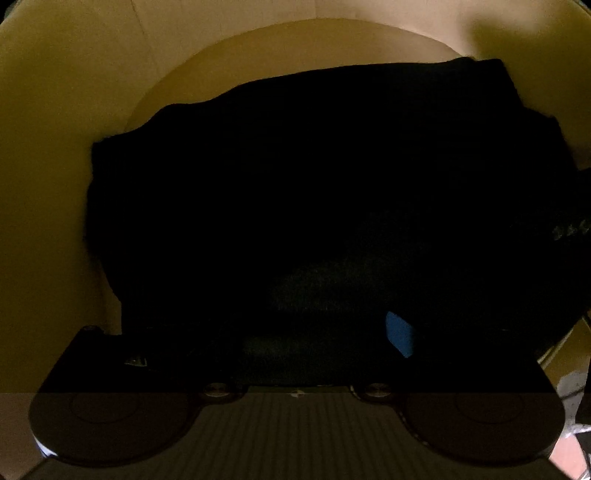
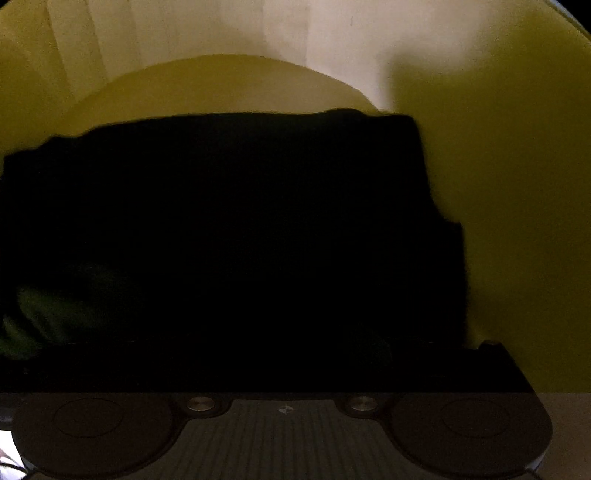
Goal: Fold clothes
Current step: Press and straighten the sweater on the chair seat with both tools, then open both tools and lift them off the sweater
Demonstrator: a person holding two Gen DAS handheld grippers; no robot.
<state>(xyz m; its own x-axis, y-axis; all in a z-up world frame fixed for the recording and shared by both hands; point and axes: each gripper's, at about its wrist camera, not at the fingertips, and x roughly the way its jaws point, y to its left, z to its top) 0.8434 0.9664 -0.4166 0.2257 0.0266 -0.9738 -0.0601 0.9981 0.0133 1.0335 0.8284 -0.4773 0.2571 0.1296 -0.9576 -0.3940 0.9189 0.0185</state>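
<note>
Both grippers, fingers lost in darkness so I cannot tell their spread, sit at a black garment (image 1: pixel 314 177) lying partly folded on the yellowish table (image 1: pixel 44 184), folds remaining

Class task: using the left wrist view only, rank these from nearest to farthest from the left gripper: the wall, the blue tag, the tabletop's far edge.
1. Blue tag, low and right of centre, on the black garment.
2. Tabletop's far edge, past the garment.
3. Wall, behind the table.
</note>
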